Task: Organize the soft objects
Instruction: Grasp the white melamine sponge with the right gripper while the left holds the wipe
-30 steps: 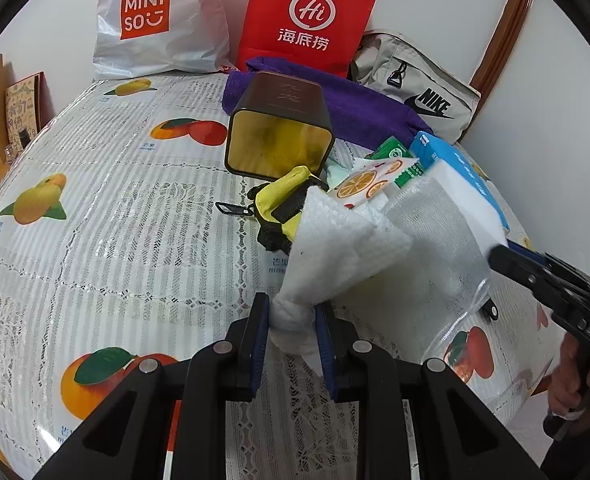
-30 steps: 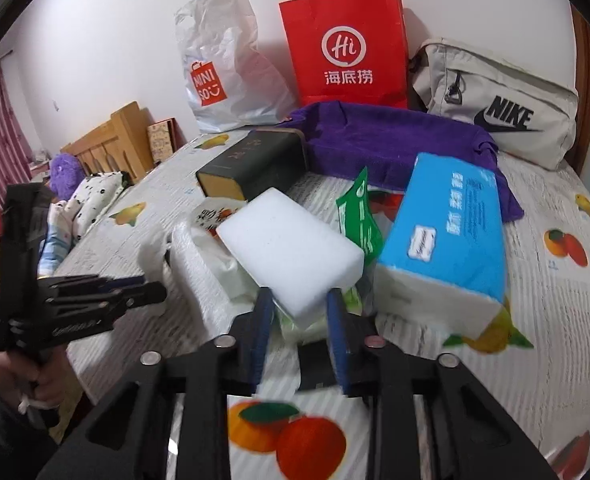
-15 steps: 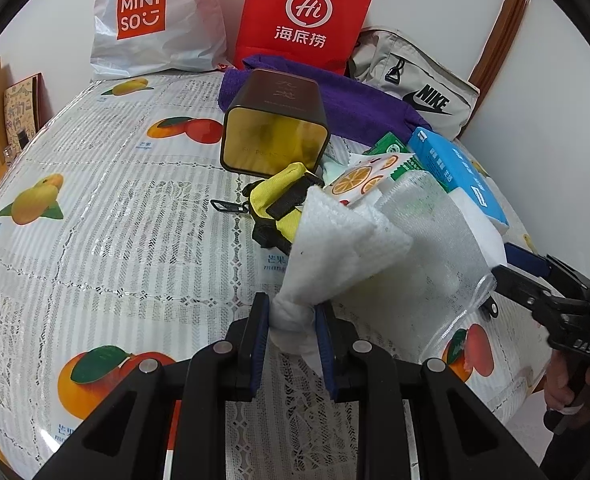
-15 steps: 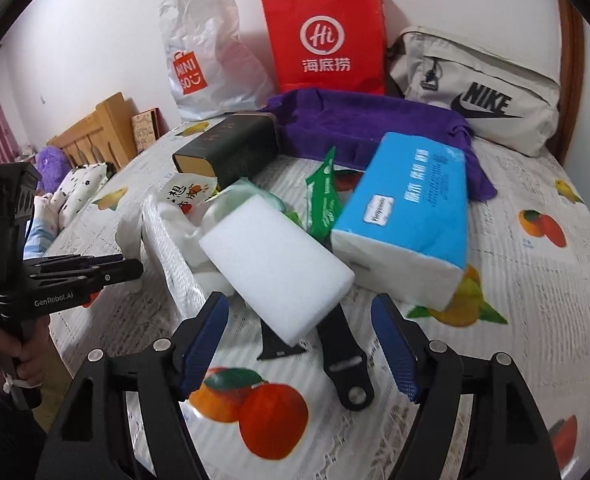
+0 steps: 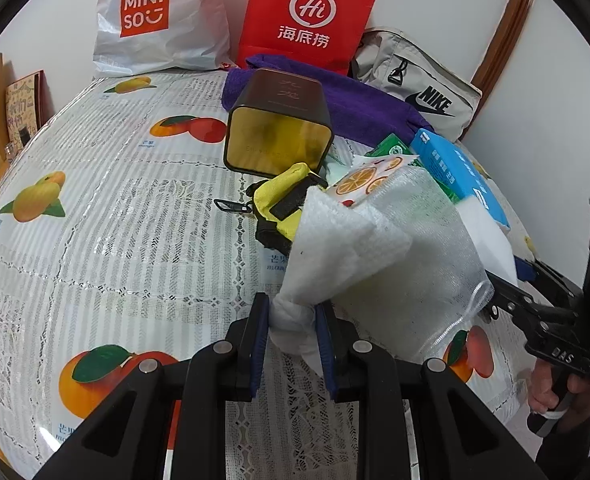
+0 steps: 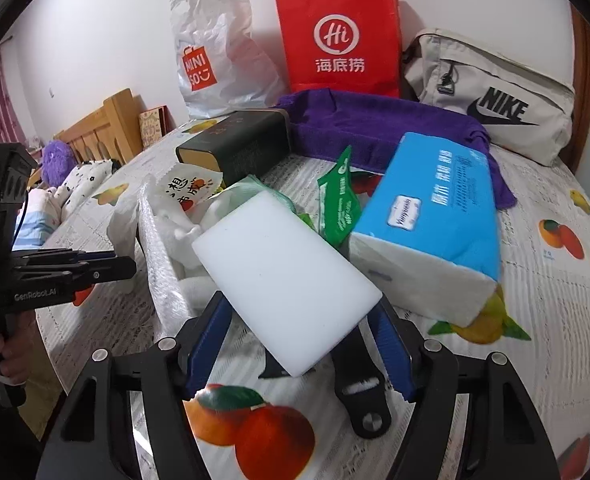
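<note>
Right hand-held gripper stands with its jaws spread and closing, the white sponge block lying between them, not yet pinched as far as I can see. Its long axis runs away from the fingers, up and left toward the mesh bag. Over there, the left hand-held gripper is clenched on the bag's bunched corner, holding it above the bed.

one white sponge, one blue tissue pack, one purple towel, three bags
</note>
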Available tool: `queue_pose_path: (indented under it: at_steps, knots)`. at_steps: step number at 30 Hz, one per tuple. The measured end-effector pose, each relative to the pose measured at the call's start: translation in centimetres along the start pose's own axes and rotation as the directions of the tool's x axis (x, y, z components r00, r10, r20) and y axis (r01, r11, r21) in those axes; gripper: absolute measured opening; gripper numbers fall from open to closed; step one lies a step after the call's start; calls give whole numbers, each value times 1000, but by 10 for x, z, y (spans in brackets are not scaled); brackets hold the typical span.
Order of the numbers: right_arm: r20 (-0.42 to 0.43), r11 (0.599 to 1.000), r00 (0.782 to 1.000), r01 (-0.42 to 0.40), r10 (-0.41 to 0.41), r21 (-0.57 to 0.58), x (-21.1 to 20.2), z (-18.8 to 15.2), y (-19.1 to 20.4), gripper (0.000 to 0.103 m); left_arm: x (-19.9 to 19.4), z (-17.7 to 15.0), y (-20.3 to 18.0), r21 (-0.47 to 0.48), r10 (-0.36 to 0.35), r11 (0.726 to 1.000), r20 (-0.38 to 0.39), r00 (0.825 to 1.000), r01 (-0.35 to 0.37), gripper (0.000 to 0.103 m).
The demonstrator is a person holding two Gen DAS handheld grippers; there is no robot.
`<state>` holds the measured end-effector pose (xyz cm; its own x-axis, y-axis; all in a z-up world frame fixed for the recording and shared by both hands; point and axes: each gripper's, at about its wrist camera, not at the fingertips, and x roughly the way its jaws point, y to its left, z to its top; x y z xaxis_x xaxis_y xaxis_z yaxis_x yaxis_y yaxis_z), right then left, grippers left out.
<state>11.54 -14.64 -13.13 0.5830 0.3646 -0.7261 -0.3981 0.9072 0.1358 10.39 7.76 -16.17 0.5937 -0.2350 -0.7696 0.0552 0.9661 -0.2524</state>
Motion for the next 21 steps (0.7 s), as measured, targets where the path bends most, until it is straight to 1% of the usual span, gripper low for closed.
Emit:
queue_pose_path:
  at_steps: [2, 5, 11, 15, 17, 21]
  knots:
    - [2, 1000, 1000, 10, -10, 7, -7, -5, -2, 69, -1, 0, 3, -6, 6, 1000, 3, 1000, -6, 22]
    - [-1, 999, 999, 32, -32, 25, -19, -14, -9, 70, -6, 0, 4, -5, 35, 999, 17, 999, -35, 22]
    - [-37, 992, 993, 115, -113, 57, -32, -36, -32, 70, -14, 2, 6, -7, 67, 998, 28, 997, -67, 22]
    - [-70, 986, 989, 137, -130, 96, -31, -46, -46, 70, -6, 4, 6, 1, 113, 994, -2, 994, -113, 22]
    - [-82, 984, 986, 150, -142, 101, -27, -49, -49, 70, -1, 4, 6, -3, 118, 993, -9, 993, -118, 22]
    - [-86, 984, 987, 143, -134, 105, -22, -50, -49, 70, -3, 8, 7, -8, 124, 992, -7, 992, -124, 22]
